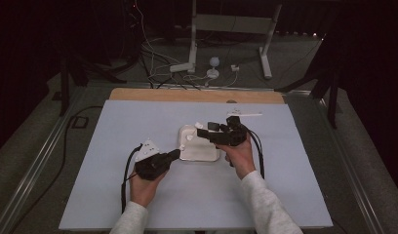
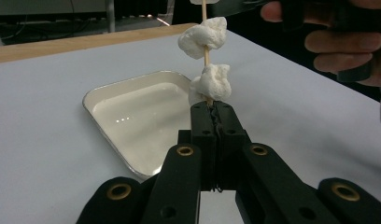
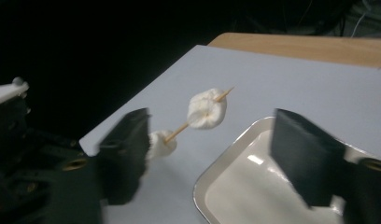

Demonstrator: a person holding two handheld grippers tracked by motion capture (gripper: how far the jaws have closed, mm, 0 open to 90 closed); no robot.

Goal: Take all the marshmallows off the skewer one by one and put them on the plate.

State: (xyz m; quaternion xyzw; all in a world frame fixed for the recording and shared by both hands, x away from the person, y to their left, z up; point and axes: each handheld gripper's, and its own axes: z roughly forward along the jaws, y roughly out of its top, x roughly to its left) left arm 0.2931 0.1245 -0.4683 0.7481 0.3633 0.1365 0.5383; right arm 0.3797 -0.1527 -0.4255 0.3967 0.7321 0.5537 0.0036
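- My left gripper point(image 2: 212, 109) is clenched on a wooden skewer point(image 2: 206, 56) carrying two marshmallows point(image 2: 203, 37) over the white tray point(image 2: 132, 126).
- My right gripper point(image 3: 209, 154) hangs released above the tray's right side.
- The skewer's top is cut off in the left gripper view.

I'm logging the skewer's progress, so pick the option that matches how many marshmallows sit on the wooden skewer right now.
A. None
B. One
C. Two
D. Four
C. In the left gripper view the left gripper is shut on the skewer, with an upper marshmallow and a lower marshmallow threaded on it; the right gripper view shows the same two.
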